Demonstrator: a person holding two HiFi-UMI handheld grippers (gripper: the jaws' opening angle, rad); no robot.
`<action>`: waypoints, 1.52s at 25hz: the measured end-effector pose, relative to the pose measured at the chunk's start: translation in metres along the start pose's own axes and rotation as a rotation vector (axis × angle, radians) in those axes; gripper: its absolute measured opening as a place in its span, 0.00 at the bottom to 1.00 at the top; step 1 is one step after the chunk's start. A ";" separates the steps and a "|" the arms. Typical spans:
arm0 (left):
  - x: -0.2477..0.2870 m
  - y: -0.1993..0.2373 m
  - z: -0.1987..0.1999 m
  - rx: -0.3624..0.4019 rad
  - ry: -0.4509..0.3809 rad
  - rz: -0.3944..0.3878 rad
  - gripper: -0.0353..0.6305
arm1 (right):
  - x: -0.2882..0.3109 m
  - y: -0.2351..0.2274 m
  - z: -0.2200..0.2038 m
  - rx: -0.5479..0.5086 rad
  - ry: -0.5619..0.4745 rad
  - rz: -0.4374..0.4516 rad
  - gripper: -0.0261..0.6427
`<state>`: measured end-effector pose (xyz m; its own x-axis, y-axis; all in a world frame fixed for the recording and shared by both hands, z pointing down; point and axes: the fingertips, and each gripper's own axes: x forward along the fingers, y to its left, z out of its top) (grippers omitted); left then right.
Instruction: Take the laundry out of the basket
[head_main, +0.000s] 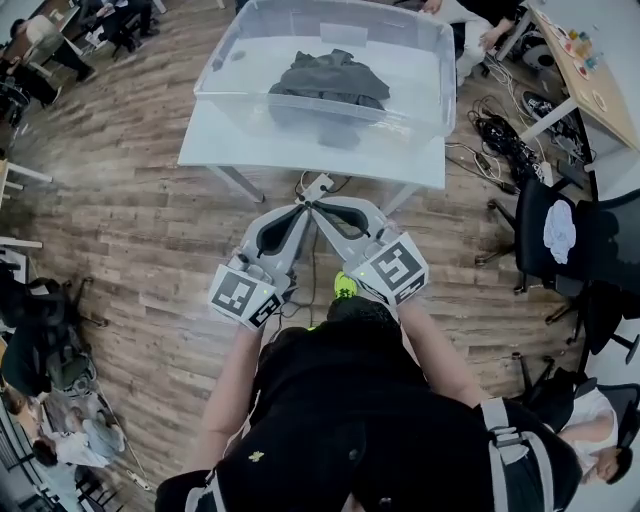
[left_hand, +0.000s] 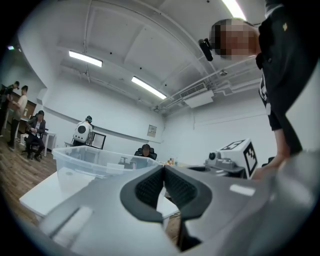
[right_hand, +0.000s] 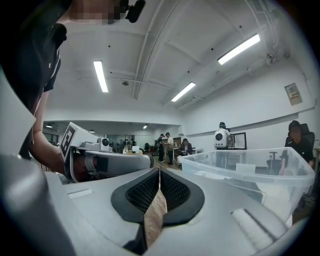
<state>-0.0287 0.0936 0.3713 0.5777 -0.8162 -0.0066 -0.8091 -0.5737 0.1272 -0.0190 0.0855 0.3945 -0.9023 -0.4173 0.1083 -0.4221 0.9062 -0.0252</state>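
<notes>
A clear plastic basket (head_main: 420, 70) stands on a white table (head_main: 215, 140) ahead of me, with a dark grey garment (head_main: 330, 78) lying crumpled inside it. Both grippers are held close together in front of my body, short of the table's near edge and pointing at it. My left gripper (head_main: 303, 206) is shut with nothing in it, its jaws meeting (left_hand: 163, 167). My right gripper (head_main: 318, 205) is shut too and holds nothing (right_hand: 159, 171). The basket shows at left in the left gripper view (left_hand: 90, 160) and at right in the right gripper view (right_hand: 250, 170).
Wooden floor surrounds the table. Black office chairs (head_main: 545, 225) and a tangle of cables (head_main: 500, 135) lie to the right, with a second table (head_main: 585, 70) at the far right. People sit around the room's left edge (head_main: 40, 45).
</notes>
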 end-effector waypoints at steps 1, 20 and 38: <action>0.008 0.003 0.000 0.004 0.004 0.004 0.06 | 0.002 -0.009 0.000 0.000 0.002 0.004 0.05; 0.086 0.019 0.009 0.050 0.025 0.016 0.06 | 0.005 -0.087 0.007 0.019 -0.022 0.032 0.05; 0.150 0.091 0.033 0.091 -0.034 -0.042 0.06 | 0.064 -0.164 0.032 -0.028 -0.026 -0.042 0.05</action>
<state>-0.0190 -0.0832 0.3492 0.6084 -0.7925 -0.0436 -0.7917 -0.6098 0.0359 -0.0098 -0.0920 0.3736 -0.8859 -0.4566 0.0823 -0.4577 0.8891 0.0065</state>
